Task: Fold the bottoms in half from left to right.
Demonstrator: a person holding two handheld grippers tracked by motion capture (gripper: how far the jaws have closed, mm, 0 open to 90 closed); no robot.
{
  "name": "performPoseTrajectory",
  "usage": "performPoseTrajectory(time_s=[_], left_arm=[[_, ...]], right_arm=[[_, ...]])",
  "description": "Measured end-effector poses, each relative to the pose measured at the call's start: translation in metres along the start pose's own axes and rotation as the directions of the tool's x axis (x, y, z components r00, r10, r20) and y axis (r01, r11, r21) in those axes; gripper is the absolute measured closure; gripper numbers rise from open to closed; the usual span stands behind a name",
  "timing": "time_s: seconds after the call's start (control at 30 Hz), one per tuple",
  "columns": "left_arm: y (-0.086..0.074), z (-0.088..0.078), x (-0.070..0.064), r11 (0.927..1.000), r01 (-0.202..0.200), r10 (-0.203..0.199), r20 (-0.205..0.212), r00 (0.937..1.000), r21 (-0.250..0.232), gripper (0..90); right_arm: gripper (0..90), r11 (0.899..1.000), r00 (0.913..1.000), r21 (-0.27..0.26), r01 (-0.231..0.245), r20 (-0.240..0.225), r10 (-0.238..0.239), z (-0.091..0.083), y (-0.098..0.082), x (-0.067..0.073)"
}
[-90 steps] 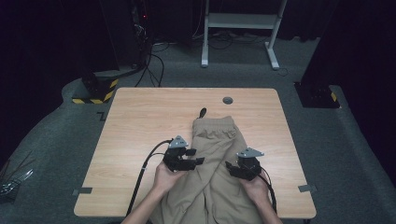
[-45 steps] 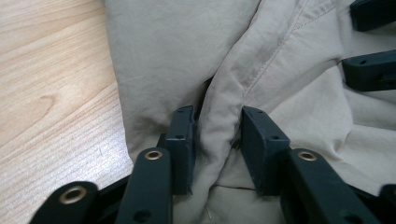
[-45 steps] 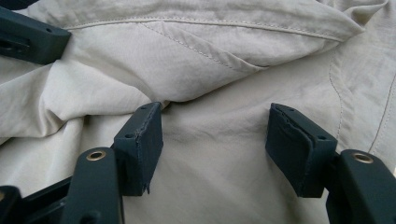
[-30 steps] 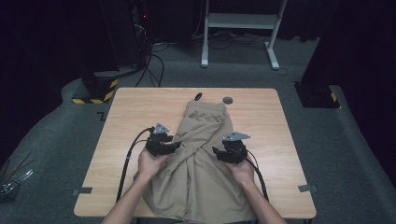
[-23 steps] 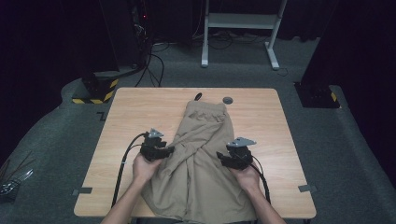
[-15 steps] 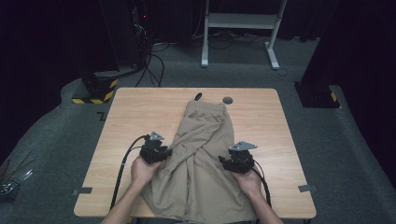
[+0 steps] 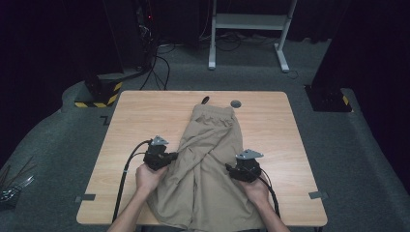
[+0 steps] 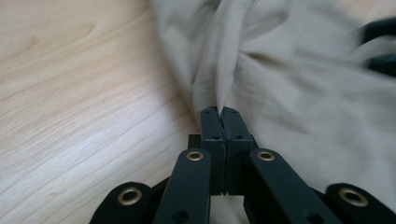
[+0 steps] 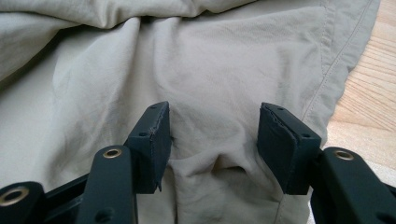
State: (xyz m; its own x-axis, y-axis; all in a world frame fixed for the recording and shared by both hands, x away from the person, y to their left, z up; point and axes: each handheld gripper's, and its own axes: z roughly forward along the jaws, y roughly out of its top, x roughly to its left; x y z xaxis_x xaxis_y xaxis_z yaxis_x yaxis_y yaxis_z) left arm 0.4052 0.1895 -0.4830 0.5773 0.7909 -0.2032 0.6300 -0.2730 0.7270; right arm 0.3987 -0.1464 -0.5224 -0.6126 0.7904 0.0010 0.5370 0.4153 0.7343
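Grey carpet and dark stands are seen behind a light wooden table (image 7: 130, 125), on whose middle a pair of beige cloth trousers (image 7: 208, 164) is spread, waistband at the far end. At the trousers' left edge, the left gripper (image 8: 222, 114) has just been closed, a fold of cloth pinched between its jaws. At the right edge, the right gripper (image 9: 212, 140) is held with jaws spread, the cloth bunched between them.

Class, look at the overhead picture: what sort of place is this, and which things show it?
Probably a lab or recording studio: a lone wooden table on grey carpet, black curtains, trailing cables and hazard-striped stand bases.
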Motion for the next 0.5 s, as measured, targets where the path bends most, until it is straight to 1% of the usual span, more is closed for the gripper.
performPoseTrajectory(time_s=[0.07,0.1,0.13,0.17,0.2,0.23,0.27,0.3,0.33,0.37,0.4,0.43,0.47,0.5], left_arm=[[0.004,-0.005,-0.008,0.9995,-0.006,0.007,0.033,0.9994,-0.03,89.6],[0.007,-0.006,-0.02,0.9987,-0.022,0.026,0.07,0.9972,-0.045,89.5],[0.007,-0.006,-0.02,0.9987,-0.022,0.026,0.07,0.9972,-0.045,89.6],[0.008,-0.006,-0.027,0.9982,-0.039,0.043,0.079,0.996,-0.046,89.6],[0.01,-0.003,-0.04,0.9967,-0.068,0.072,0.109,0.9914,-0.044,89.5],[0.01,-0.003,-0.04,0.9967,-0.068,0.072,0.109,0.9914,-0.044,89.5],[0.01,-0.001,-0.046,0.9962,-0.077,0.082,0.122,0.9891,-0.041,89.5],[0.01,0.005,-0.056,0.9953,-0.093,0.096,0.145,0.9848,-0.029,89.5],[0.01,0.005,-0.056,0.9953,-0.093,0.096,0.145,0.9848,-0.029,89.5],[0.008,0.013,-0.064,0.9938,-0.111,0.111,0.142,0.9837,-0.009,89.5],[0.008,0.013,-0.064,0.9938,-0.111,0.111,0.142,0.9837,-0.009,89.5],[0.007,0.017,-0.066,0.9931,-0.117,0.116,0.132,0.9845,0.004,89.5],[0.006,0.023,-0.067,0.9929,-0.118,0.115,0.127,0.9853,0.017,89.5],[0.003,0.033,-0.067,0.9909,-0.125,0.12,0.108,0.987,0.049,89.5]], right_arm=[[43.7,1.0,1.0,0.001,0.006,0.004,-0.006,0.0,0.0,0.001],[43.6,1.0,0.9999,0.0,0.011,0.006,-0.011,0.001,0.0,0.001],[43.6,1.0,0.9999,0.0,0.011,0.006,-0.011,0.001,0.0,0.001],[43.5,1.0,0.9999,0.003,0.012,0.007,-0.012,0.0,0.0,0.001],[43.3,1.0,0.9999,0.004,0.012,0.007,-0.012,0.0,0.0,0.001],[43.0,1.0,0.9999,0.002,0.009,0.005,-0.01,0.0,0.0,0.001],[43.0,1.0,0.9999,0.002,0.009,0.005,-0.01,0.0,0.0,0.001],[42.9,1.0,1.0,0.002,0.006,0.0,-0.006,0.0,0.0,0.0],[42.8,1.0,1.0,0.004,0.004,-0.003,-0.004,-0.001,0.0,0.0],[42.7,1.0,1.0,0.002,-0.001,-0.009,0.001,-0.003,0.0,0.0],[42.7,1.0,1.0,0.002,-0.001,-0.009,0.001,-0.003,0.0,0.0],[42.7,1.0,0.9998,-0.007,-0.001,-0.02,0.001,-0.008,0.0,0.001],[42.7,1.0,0.9998,-0.007,-0.001,-0.02,0.001,-0.008,0.0,0.001],[42.4,1.0,0.9995,-0.013,0.011,-0.029,-0.011,-0.016,-0.002,0.003]])
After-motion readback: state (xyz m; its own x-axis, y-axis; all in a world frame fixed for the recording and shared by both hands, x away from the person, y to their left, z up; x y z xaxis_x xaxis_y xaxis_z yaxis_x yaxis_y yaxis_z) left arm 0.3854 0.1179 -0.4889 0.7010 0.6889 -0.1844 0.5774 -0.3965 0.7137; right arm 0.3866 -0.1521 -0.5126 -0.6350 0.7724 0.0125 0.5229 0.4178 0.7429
